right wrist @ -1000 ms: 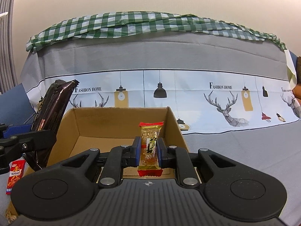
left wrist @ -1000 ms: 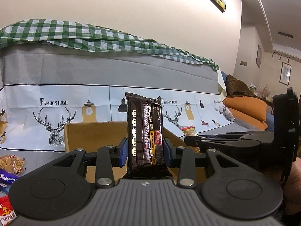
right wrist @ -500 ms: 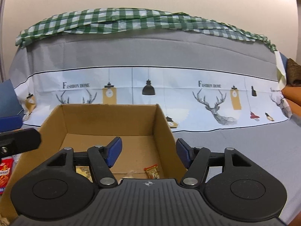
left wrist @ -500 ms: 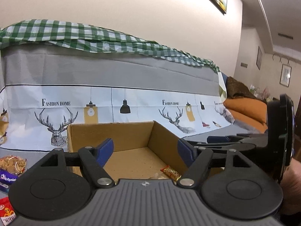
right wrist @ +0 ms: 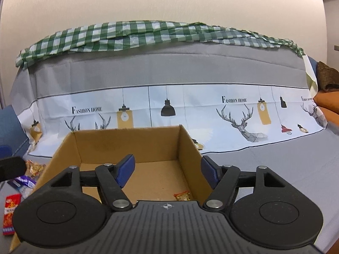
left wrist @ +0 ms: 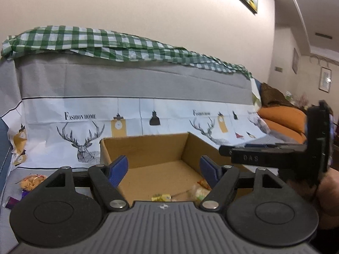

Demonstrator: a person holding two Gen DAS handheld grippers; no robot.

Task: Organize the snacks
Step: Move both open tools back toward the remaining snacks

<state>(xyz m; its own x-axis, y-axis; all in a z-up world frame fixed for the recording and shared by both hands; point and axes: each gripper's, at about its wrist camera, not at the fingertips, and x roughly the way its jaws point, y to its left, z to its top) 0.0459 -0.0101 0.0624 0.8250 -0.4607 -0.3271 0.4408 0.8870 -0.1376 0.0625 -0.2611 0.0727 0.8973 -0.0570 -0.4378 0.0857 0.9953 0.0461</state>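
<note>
An open cardboard box sits on the covered sofa seat, right in front of both grippers. My left gripper is open over its near edge with nothing between the blue pads. On the box floor lie a yellow wrapper and an orange-red packet. In the right wrist view the box holds a small red-edged snack. My right gripper is empty and its jaws are opening. The right gripper's fingers reach in from the right.
Loose snacks lie left of the box: a bag of golden cookies, a purple-blue packet and a red packet. A deer-print cover and a green checked cloth drape the sofa back. Orange cushions lie far right.
The left gripper let go of the dark snack bar and the right gripper let go of its small red-and-gold snack. Both now stand open and empty. The left view shifted sideways.
</note>
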